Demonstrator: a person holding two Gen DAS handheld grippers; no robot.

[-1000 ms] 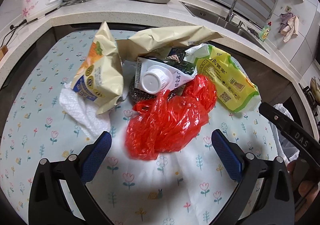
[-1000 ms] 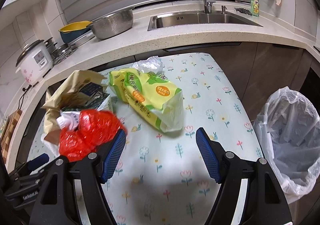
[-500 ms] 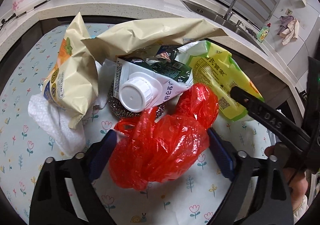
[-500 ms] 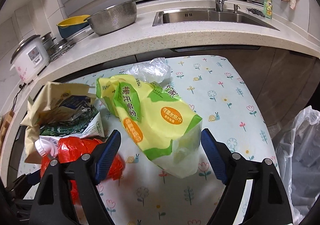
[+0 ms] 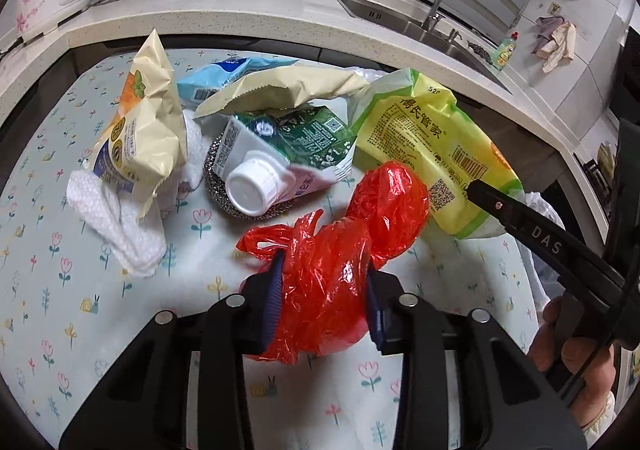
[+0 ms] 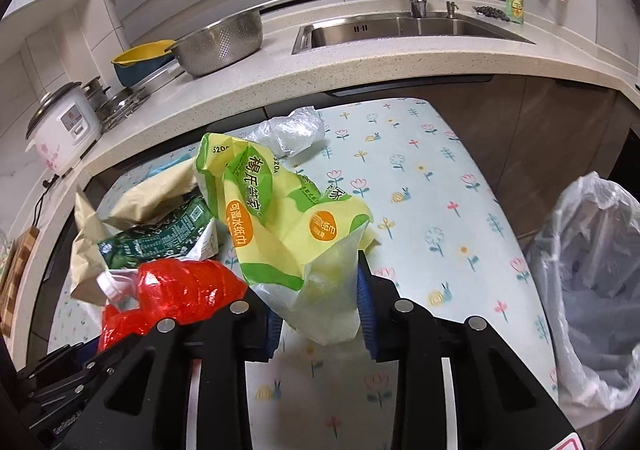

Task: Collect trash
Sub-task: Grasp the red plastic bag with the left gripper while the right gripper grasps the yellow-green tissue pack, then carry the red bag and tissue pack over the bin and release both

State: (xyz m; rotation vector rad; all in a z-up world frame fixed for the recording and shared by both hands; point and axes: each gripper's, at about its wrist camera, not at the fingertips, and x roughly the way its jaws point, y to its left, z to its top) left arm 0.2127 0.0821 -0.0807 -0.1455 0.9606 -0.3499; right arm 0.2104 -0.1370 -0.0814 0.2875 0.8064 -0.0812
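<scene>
A heap of trash lies on the flowered table cloth (image 5: 60, 290). My left gripper (image 5: 324, 290) is shut on a crumpled red plastic bag (image 5: 340, 250), which also shows in the right wrist view (image 6: 172, 294). My right gripper (image 6: 318, 306) is shut on the open end of a yellow-green tissue wrapper (image 6: 280, 218), seen in the left wrist view (image 5: 432, 146) too. Behind lie a green-white carton with a white cap (image 5: 280, 158), a steel scourer (image 5: 216, 186), cream snack bags (image 5: 140, 130), a blue packet (image 5: 224, 74) and white paper towel (image 5: 120, 226).
A bin lined with a clear bag (image 6: 592, 290) stands right of the table. A crumpled clear bag (image 6: 288, 130) lies at the table's far edge. The counter behind holds a rice cooker (image 6: 60, 130), a steel colander (image 6: 220, 42) and a sink (image 6: 400, 30).
Both grippers moved forward and shut: the left on the red bag, the right on the yellow-green wrapper. Both were open a second ago.
</scene>
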